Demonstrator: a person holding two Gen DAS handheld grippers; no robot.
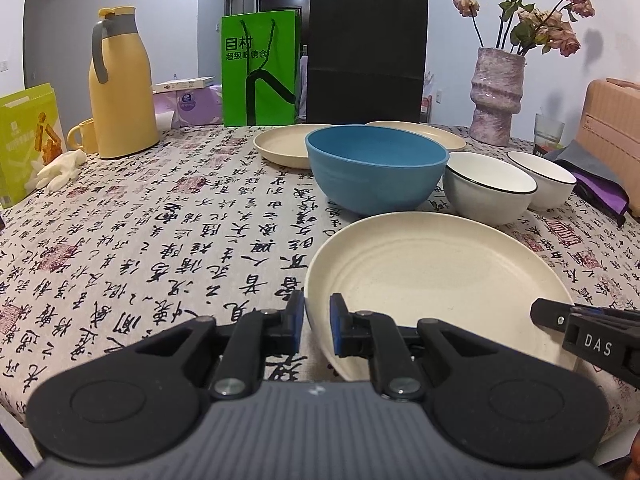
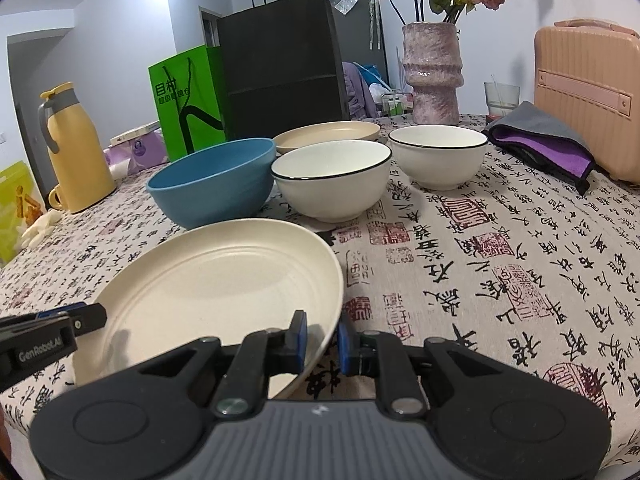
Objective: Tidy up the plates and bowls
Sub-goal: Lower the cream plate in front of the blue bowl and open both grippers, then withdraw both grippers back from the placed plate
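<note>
While both grippers are holding the near cream plate [image 1: 436, 276] by its edge, this plate is sitting tilted a little above the patterned tablecloth [image 1: 160, 240]. The left gripper [image 1: 317, 322] is pinching the plate's left rim between its blue pads, and the right gripper [image 2: 322, 338] is pinching the opposite rim in the same way, so the fingers of each are almost pressed together with only the thin rim between them.

Just behind the near cream plate, the blue bowl [image 1: 376, 168] is standing upright. Beside the blue bowl, on its right, two white bowls with a black rim line [image 2: 332, 180] [image 2: 438, 156] are standing close to each other. Behind the blue bowl, two more cream plates [image 1: 280, 146] [image 1: 420, 130] are lying flat.

Further behind the blue bowl, a green paper bag [image 1: 260, 68] and a black paper bag [image 1: 366, 56] are standing. Far to the left of the blue bowl, a yellow jug [image 1: 120, 88] is standing, and to its right a pink vase with dried flowers [image 1: 498, 96] is standing.
</note>
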